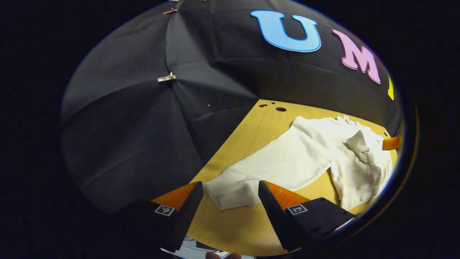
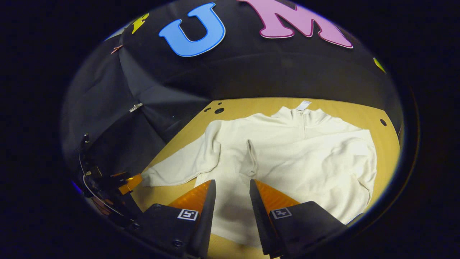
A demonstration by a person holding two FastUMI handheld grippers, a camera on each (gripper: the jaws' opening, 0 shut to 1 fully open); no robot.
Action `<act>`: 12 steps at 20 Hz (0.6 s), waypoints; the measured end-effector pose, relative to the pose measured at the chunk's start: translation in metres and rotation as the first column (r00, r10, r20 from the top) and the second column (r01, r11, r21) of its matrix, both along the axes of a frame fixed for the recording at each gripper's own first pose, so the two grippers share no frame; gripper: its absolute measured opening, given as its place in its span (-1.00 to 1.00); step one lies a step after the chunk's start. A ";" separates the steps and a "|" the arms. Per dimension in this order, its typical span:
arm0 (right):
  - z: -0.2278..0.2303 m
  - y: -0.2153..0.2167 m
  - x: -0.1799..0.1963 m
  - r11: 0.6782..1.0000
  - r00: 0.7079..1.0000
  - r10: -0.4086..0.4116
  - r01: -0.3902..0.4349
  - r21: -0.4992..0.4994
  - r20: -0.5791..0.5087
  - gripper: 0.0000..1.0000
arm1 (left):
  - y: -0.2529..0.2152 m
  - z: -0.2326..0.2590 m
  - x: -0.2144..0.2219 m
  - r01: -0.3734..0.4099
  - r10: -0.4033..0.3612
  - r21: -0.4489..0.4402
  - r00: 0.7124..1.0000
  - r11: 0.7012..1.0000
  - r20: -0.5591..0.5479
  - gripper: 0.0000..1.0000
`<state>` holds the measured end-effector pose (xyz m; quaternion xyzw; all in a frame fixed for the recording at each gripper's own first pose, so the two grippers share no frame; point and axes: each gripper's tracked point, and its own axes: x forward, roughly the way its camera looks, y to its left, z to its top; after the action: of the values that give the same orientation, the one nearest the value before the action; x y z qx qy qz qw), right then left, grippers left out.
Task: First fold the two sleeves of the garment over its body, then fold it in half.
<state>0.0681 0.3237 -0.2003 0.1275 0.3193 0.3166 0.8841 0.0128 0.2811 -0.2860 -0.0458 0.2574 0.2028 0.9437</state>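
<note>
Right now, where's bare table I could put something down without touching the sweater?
Bare wood lies along the far edge of the table behind the collar, and near the left gripper beside the outstretched sleeve. The garment crowds the middle.

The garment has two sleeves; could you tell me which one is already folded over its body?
The right-hand sleeve in the right gripper view lies folded across the body; the other sleeve stretches out on the table.

The garment [image 2: 287, 151] is lying flat on the table [image 2: 359, 108], its collar [image 2: 303, 111] pointing toward the booth wall [image 2: 251, 72]. One sleeve [image 2: 179, 167] is stretching out left of the garment's body; the other sleeve [image 2: 355, 158] seems to be lying folded over it.
</note>
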 end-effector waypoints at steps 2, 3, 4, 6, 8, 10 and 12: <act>0.000 -0.019 -0.007 0.999 0.999 -0.034 0.034 -0.004 -0.009 0.17 | -0.001 -0.011 0.002 0.000 -0.001 -0.024 1.000 1.000 -0.024 0.94; 0.000 -0.029 -0.011 0.999 0.999 -0.051 0.050 -0.009 -0.012 0.17 | -0.001 -0.015 0.004 0.001 -0.002 -0.042 1.000 0.999 -0.031 0.92; -0.001 -0.038 -0.015 0.998 0.998 -0.067 0.067 -0.012 -0.018 0.17 | -0.002 -0.023 0.006 -0.002 -0.001 -0.061 0.999 0.998 -0.048 0.94; -0.003 -0.056 -0.022 0.995 0.995 -0.096 0.095 -0.016 -0.028 0.17 | 0.003 -0.037 0.006 -0.032 0.024 -0.084 0.995 0.996 -0.097 0.94; -0.004 -0.069 -0.027 0.993 0.993 -0.115 0.114 -0.021 -0.030 0.17 | 0.001 -0.047 0.007 -0.062 0.047 -0.124 0.991 0.990 -0.122 0.95; -0.006 -0.080 -0.032 0.992 0.991 -0.127 0.126 -0.029 -0.032 0.17 | -0.002 -0.064 0.003 -0.082 0.052 -0.167 0.983 0.982 -0.178 0.99; -0.006 -0.089 -0.036 0.990 0.989 -0.140 0.139 -0.029 -0.036 0.17 | -0.004 -0.063 0.005 -0.071 0.038 -0.164 0.980 0.984 -0.194 1.00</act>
<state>0.0317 0.2350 -0.2068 0.1439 0.3302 0.2473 0.8995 0.0177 0.2776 -0.3488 -0.1136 0.3613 0.2093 0.9015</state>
